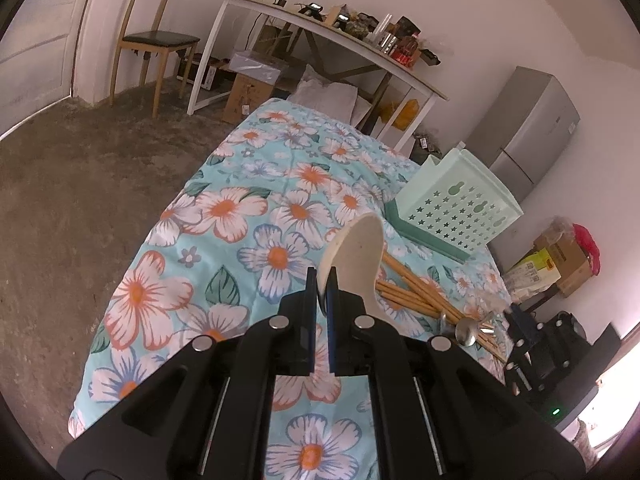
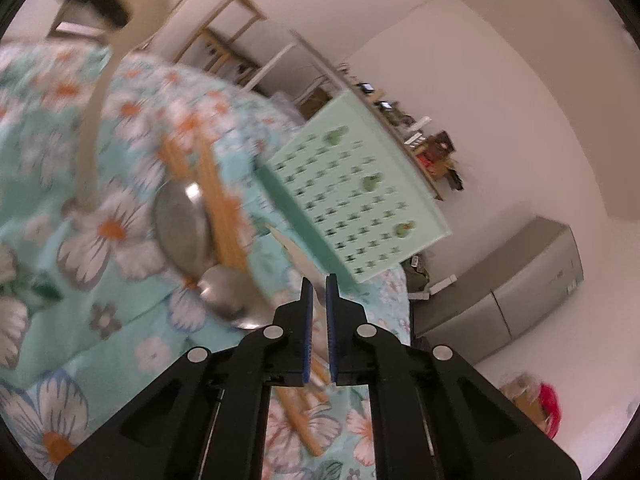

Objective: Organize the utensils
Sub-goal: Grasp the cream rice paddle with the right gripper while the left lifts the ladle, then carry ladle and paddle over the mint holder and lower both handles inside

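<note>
Cream spoon (image 1: pixel 358 256) pinched in closed left jaws; white utensil handle (image 2: pixel 298 254) between nearly closed right jaws.

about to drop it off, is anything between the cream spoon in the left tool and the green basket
Nothing visible: only open floral cloth lies between the cream plastic spoon and the mint-green perforated basket; the wooden chopsticks lie lower, to the side.

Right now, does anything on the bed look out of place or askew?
Yes. The green utensil basket lies tipped on its side, perforated base facing out. The chopsticks sit in a crossed, untidy heap beside metal spoons on the floral bedspread.
</note>
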Available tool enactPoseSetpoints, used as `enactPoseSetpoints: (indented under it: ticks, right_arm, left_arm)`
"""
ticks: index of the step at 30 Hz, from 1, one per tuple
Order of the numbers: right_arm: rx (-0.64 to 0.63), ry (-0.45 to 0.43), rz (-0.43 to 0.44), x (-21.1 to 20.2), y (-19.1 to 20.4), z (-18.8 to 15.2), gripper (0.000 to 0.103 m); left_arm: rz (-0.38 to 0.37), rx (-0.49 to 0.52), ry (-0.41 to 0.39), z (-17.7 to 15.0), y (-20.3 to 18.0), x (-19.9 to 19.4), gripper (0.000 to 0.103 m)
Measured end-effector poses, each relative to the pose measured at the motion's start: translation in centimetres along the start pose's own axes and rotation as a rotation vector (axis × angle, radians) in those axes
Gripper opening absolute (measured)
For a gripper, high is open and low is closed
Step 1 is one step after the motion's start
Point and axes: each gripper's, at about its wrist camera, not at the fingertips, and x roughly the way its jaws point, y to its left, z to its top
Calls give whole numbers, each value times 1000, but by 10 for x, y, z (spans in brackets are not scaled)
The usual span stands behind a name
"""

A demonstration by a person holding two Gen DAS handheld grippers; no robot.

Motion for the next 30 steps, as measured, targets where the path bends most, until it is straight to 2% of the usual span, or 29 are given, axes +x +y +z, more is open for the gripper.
enactPoseSetpoints:
  ticks: [4,13,22,30]
  right_arm:
    - [115,-16,-31,-4,-23,4,4]
    - [314,-64,-34,-7,-72,3,2]
    - [535,-126,58,-7,-123,-2,2]
    - [677,-206,141,-12,-164,-3,1]
  left_arm:
    - [-6,26,-26,7,-12,-7,3]
    - [-14,104,-133,30,-45,-31,3]
    - [-16,165,-236,65,-75,-49,3]
    - [-15,221,-355,115,-112,-62,3]
